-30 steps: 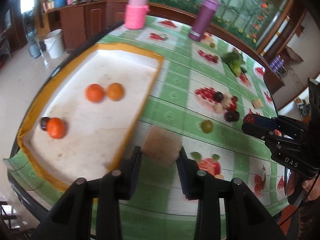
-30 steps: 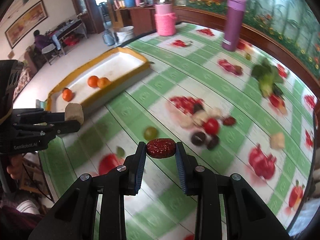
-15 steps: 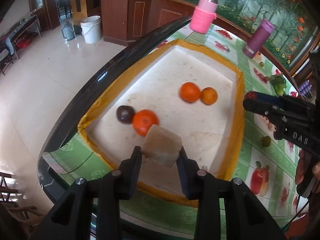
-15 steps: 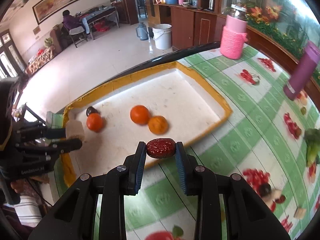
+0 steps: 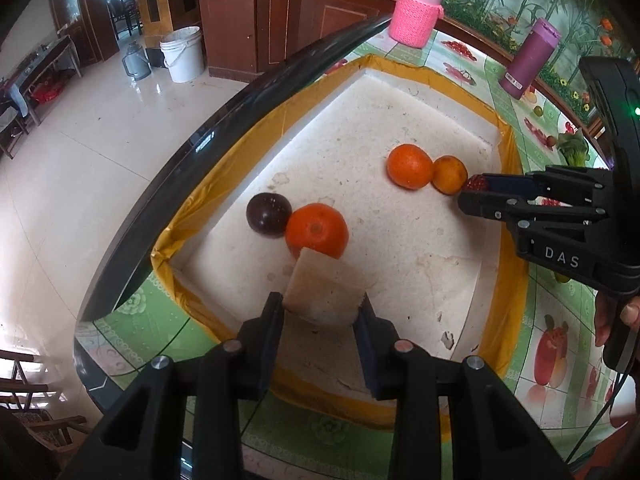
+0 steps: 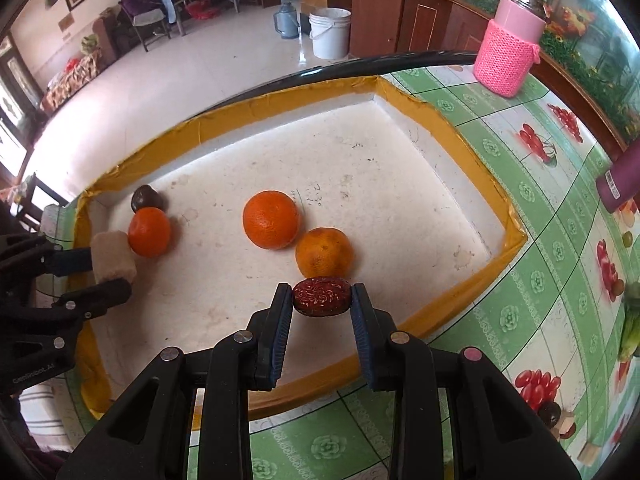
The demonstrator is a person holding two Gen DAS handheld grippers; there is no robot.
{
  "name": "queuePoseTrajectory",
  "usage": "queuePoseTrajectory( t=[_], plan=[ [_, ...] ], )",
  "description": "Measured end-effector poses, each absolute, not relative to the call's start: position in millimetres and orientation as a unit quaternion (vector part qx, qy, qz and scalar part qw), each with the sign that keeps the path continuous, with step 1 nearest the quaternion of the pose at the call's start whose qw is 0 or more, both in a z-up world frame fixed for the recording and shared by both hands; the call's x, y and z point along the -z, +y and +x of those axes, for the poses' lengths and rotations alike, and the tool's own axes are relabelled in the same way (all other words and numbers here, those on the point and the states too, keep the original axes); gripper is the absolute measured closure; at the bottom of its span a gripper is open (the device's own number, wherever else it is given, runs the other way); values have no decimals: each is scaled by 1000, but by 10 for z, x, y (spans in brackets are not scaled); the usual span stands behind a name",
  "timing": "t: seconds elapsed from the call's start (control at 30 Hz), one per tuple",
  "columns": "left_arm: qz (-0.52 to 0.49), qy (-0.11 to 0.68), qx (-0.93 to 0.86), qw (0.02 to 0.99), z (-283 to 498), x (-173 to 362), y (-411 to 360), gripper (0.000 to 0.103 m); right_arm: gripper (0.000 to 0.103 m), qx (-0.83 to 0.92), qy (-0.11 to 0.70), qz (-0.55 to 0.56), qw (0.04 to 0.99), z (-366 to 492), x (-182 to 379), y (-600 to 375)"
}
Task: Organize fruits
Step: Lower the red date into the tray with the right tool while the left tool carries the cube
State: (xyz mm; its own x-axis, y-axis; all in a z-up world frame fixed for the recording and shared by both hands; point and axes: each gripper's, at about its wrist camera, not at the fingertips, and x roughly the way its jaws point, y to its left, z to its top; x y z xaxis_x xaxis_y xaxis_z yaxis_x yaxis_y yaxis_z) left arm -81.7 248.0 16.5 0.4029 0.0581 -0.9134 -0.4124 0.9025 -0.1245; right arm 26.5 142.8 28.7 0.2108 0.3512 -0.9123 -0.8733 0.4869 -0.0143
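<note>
A white tray with a yellow rim [image 5: 508, 152] [image 6: 516, 236] holds three oranges [image 5: 317, 230] [image 6: 271, 219] and a dark plum [image 5: 268, 214] [image 6: 146, 197]. My left gripper [image 5: 322, 307] is shut on a beige cube-shaped piece [image 5: 328, 287], held over the tray's near end just in front of one orange; the piece also shows in the right wrist view [image 6: 111, 255]. My right gripper [image 6: 321, 301] is shut on a red date [image 6: 321, 296], held over the tray beside the smaller orange [image 6: 324, 253]; the date shows in the left wrist view [image 5: 474, 182].
The tray sits at the edge of a table with a green fruit-print cloth [image 6: 540, 216]. A pink-sleeved jar [image 5: 418, 12] [image 6: 508, 56] and a purple bottle [image 5: 528, 60] stand beyond the tray. Loose fruit pieces [image 6: 560, 420] lie at the right.
Both grippers have moved from over the cloth to over the tray, each still holding its piece. The tray and its oranges now look closer.
</note>
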Motion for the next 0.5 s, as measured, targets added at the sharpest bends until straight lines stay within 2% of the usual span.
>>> queuePoseTrajectory(
  t=[0.23,0.5],
  plan=[
    [-124,523,-163,827,-806,-146,2419,65,74,-418,453,-305,726,264,-231,1494],
    [-130,520,-168,828,-866,-208,2451,64,73,-411,450,-295,736,196,-325,1429]
  ],
)
